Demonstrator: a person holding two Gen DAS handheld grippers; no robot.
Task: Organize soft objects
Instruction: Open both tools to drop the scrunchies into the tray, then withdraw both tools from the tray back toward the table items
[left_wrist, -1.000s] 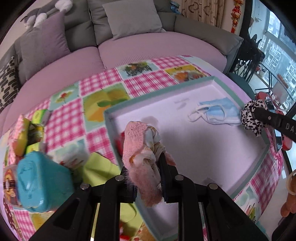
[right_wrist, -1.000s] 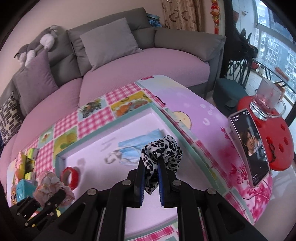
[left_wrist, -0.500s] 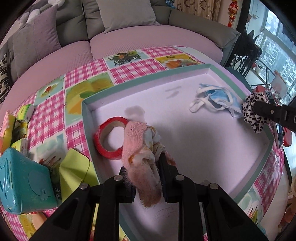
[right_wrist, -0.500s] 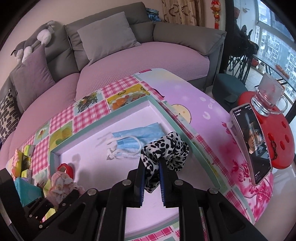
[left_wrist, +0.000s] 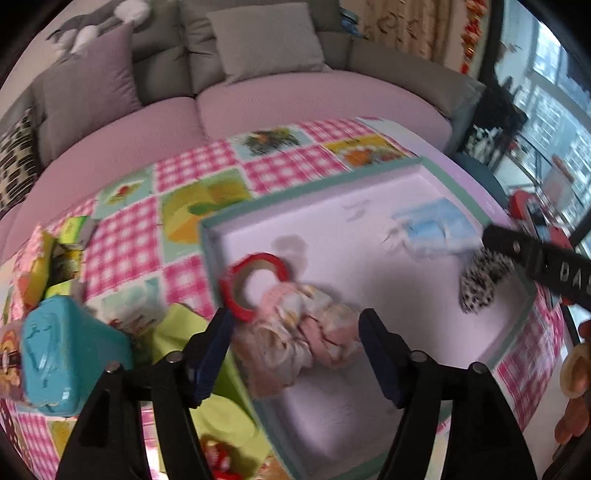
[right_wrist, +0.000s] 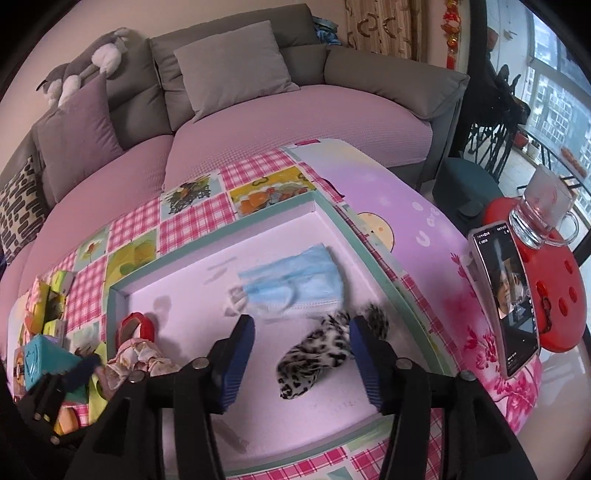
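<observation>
On the left wrist view, a teal tissue box (left_wrist: 62, 354) sits at about 8 o'clock on the checked tabletop (left_wrist: 199, 173), with a lime-green cloth (left_wrist: 177, 332) just beside it toward the centre. Next comes the shallow teal-rimmed tray (left_wrist: 369, 181). A red tape roll (left_wrist: 255, 284) lies near the tray's left wall, touching the pink scrunchie (left_wrist: 299, 339), which rests on the tray floor at 6 o'clock. The left tongs (left_wrist: 295, 343) have just been opening and now stand wide, one pad on either side of the scrunchie; neither seems to press on it, though the frame is blurred. Toward 3 o'clock in the tray lies a blue face mask (left_wrist: 436, 229), and below it the leopard-print scrunchie (left_wrist: 480, 284).

On the right wrist view, the pink scrunchie (right_wrist: 136, 354) shows at 8 o'clock by the tray's left wall (right_wrist: 114, 314). The face mask (right_wrist: 291, 284) lies at the centre of the tray. The right tongs (right_wrist: 301, 350) have also just been opening and stand wide; the leopard-print scrunchie (right_wrist: 321, 358) lies on the tray floor between them, close against the right pad, blurred there. At 3 o'clock a phone (right_wrist: 506, 299) leans beside a red stool (right_wrist: 554, 295) bearing a glass mug (right_wrist: 543, 210).
</observation>
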